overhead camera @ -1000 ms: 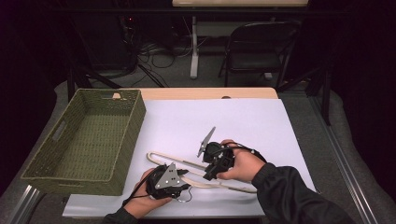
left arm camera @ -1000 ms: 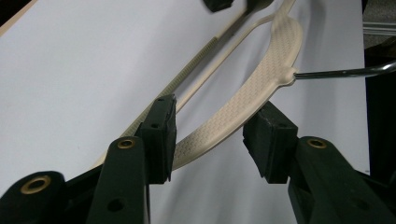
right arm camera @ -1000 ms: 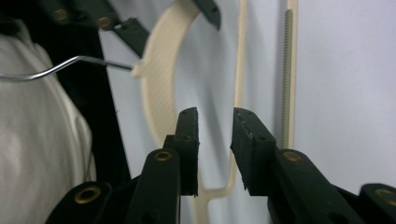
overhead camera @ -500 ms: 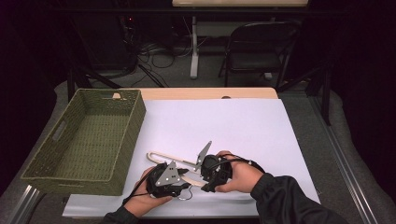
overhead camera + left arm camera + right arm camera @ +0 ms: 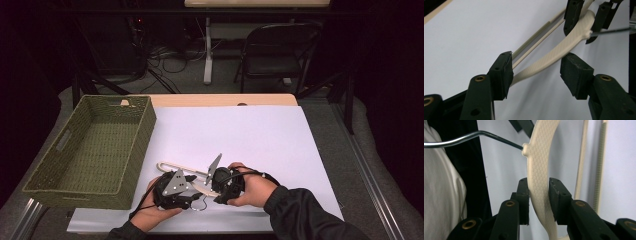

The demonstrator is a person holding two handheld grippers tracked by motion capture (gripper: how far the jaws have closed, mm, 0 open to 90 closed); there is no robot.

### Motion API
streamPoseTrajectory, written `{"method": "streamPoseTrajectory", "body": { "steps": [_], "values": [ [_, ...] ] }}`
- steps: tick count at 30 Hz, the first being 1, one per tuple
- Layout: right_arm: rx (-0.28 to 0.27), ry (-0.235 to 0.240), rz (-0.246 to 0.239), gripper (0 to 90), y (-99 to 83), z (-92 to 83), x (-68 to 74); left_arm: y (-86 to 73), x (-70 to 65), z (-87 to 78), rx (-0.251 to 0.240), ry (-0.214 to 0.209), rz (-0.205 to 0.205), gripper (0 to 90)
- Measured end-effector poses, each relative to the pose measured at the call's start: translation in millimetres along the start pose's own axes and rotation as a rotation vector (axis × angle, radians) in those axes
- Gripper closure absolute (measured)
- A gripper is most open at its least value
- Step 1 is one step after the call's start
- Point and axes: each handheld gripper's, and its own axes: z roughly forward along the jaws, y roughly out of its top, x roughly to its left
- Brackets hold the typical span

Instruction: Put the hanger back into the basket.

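basket (image 5: 95, 145) left on table (image 5: 260, 135), hanger (image 5: 172, 166) right of it

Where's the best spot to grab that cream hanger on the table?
Probably the flat arm just beside the metal hook, where the right gripper already clamps the hanger. That arm is thin and ribbed, so jaws coming from above can pinch both faces.

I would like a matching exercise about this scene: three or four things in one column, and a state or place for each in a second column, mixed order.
1. hanger
2. basket
3. left gripper
4. right gripper

a. jaws open around the cream arm
b. stands at the table's left
c. jaws clamped on the cream arm
d. lies on the white sheet

Pairs: 1-d, 2-b, 3-a, 4-c
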Motion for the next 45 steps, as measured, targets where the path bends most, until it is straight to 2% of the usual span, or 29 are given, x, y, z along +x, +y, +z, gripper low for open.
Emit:
{"method": "streamPoseTrajectory", "body": {
  "steps": [8,9,10,11,16,19,23,24,26,28,29,30,31,32,33,35,37,39,42,45],
  "values": [
    [-0.046,-0.059,0.033,75.3,-5.0,-22.9,-13.1,-4.2,14.3,-23.0,0.001,0.064,-0.033,41.5],
    [-0.064,-0.062,0.045,76.4,-6.1,-27.2,-17.7,-4.2,15.7,-25.0,0.005,0.068,-0.036,41.5],
    [-0.064,-0.062,0.045,76.4,-6.1,-27.2,-17.7,-4.1,16.5,-26.3,0.004,0.069,-0.039,41.5],
    [-0.065,-0.072,0.056,78.0,-6.9,-31.9,-23.5,-3.7,17.9,-28.6,0.007,0.074,-0.039,41.6],
    [-0.08,-0.108,0.051,82.8,-6.8,-40.1,-33.5,-1.6,22.2,-34.0,0.006,0.071,-0.054,41.6],
    [-0.081,-0.136,0.08,85.6,-8.2,-45.9,-45.0,0.5,25.8,-36.7,0.012,0.069,-0.06,41.5],
    [-0.086,-0.108,0.085,85.8,-9.2,-49.0,-49.0,4.7,29.8,-40.4,0.023,0.071,-0.055,41.6],
    [-0.091,-0.091,0.069,85.8,-9.1,-49.9,-49.3,6.5,31.2,-41.6,0.031,0.072,-0.047,41.7],
    [-0.09,-0.086,0.061,85.8,-8.9,-50.7,-48.2,11.6,33.7,-44.5,0.038,0.05,-0.043,41.7],
    [-0.095,-0.062,0.034,85.8,-7.9,-52.4,-46.1,15.8,35.5,-45.9,0.049,0.041,-0.035,42.0],
    [-0.097,-0.048,0.023,85.8,-7.0,-52.9,-43.3,20.4,36.9,-45.7,0.066,0.014,-0.031,42.7],
    [-0.097,-0.048,0.023,85.8,-7.0,-52.9,-43.3,20.4,36.9,-45.7,0.066,0.014,-0.031,42.8],
    [-0.093,-0.038,0.004,85.8,-5.6,-52.4,-39.2,25.1,37.5,-43.5,0.079,-0.017,-0.018,43.0],
    [-0.093,-0.038,0.004,85.8,-5.6,-52.4,-39.2,25.1,37.5,-43.5,0.079,-0.017,-0.018,43.6],
    [-0.096,-0.031,-0.012,85.8,-4.1,-51.4,-36.1,27.2,37.9,-40.6,0.085,-0.052,-0.013,44.3],
    [-0.095,-0.026,-0.023,85.8,-3.5,-51.2,-35.3,28.3,38.1,-34.7,0.101,-0.092,-0.007,45.1],
    [-0.094,-0.02,-0.042,85.8,-1.8,-50.4,-33.3,28.1,39.0,-25.4,0.139,-0.126,0.002,46.0],
    [-0.09,-0.019,-0.049,85.8,-0.7,-49.6,-30.8,26.4,40.6,-17.9,0.166,-0.146,-0.002,47.4],
    [-0.091,-0.014,-0.065,85.8,0.1,-48.4,-30.1,21.8,43.8,-8.7,0.173,-0.184,-0.027,51.3],
    [-0.085,-0.012,-0.069,85.8,-0.2,-47.8,-30.6,18.4,45.9,-1.3,0.183,-0.215,-0.021,56.6]
  ]
}}
